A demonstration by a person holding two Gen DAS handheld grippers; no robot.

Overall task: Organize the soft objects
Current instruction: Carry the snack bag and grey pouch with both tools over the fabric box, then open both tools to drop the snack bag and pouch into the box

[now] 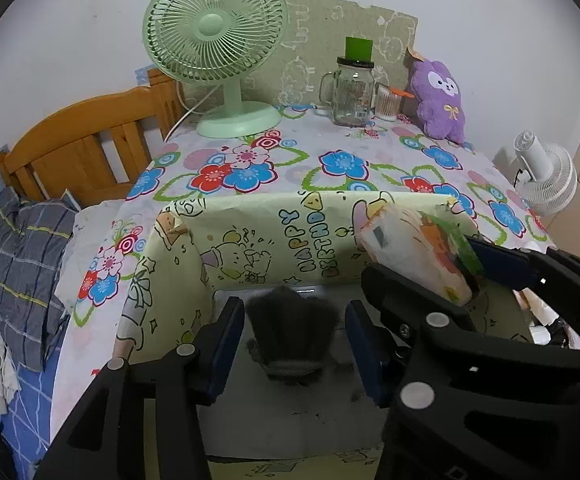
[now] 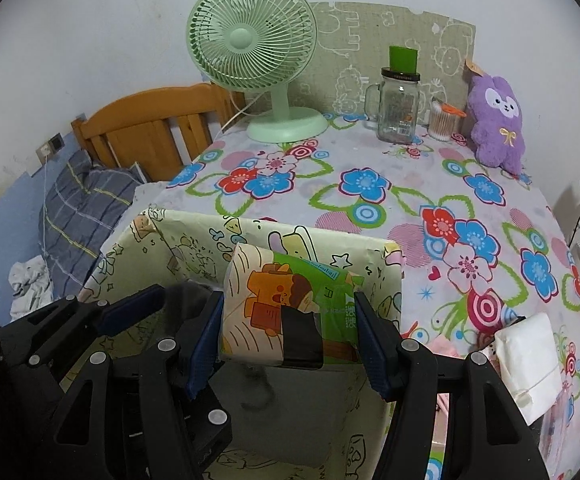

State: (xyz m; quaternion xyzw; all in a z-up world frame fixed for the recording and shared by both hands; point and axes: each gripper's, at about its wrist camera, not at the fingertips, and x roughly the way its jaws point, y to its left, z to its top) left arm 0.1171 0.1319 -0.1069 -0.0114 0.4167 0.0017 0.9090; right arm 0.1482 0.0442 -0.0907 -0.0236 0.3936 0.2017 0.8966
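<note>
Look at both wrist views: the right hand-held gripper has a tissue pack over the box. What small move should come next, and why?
Probably lower the tissue pack a little into the box, then open. The right hand-held gripper clamps the pack above the box's open top. The left hand-held gripper stands open over a dark fuzzy item already inside.

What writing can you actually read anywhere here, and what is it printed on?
"HAPPY BIRTHDAY": on the inner wall of the yellow cartoon box, seen turned sideways, its last letter cut off at the rim.
Tissue pack in the right tool: small print on its green part, too blurred to read.
Glass jar: orange label and lid text, too small to read.
</note>
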